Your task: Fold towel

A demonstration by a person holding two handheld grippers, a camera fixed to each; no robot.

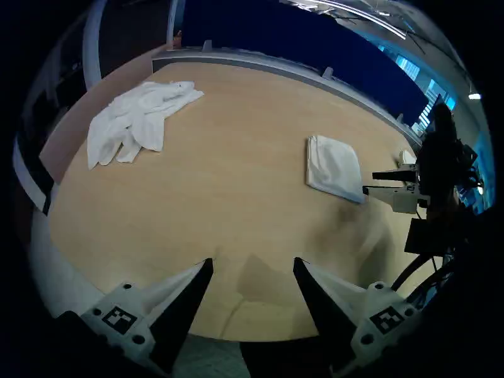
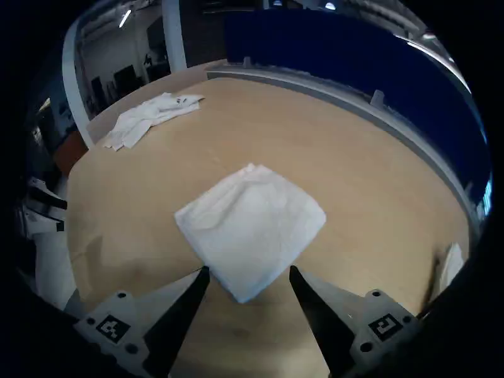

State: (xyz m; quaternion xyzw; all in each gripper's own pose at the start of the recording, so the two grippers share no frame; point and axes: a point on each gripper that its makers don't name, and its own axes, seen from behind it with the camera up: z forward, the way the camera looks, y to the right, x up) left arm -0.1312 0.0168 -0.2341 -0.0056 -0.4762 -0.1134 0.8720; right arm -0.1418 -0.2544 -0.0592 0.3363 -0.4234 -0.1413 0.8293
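Now my left hand-held gripper [image 1: 252, 259] and right hand-held gripper [image 2: 249, 268] are released; crumpled towel [image 1: 142, 120] lies ahead-left, nearer the left.

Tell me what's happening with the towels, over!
Left gripper open, empty. Right gripper open at the folded towel, near corner. One crumpled towel lies far off. Nothing in the way.

Your folded towel [image 2: 252, 233] is plain white, no print. Crumpled cloths [image 1: 138, 120] are white too. Table [image 1: 239, 189] is pale tan wood grain w/ grey rim. Partition [image 1: 283, 38] is deep blue. Your left gripper [image 1: 252, 261] & right gripper [image 2: 249, 269] are black inside, white outside, w/ b&w square markers [image 1: 120, 318].
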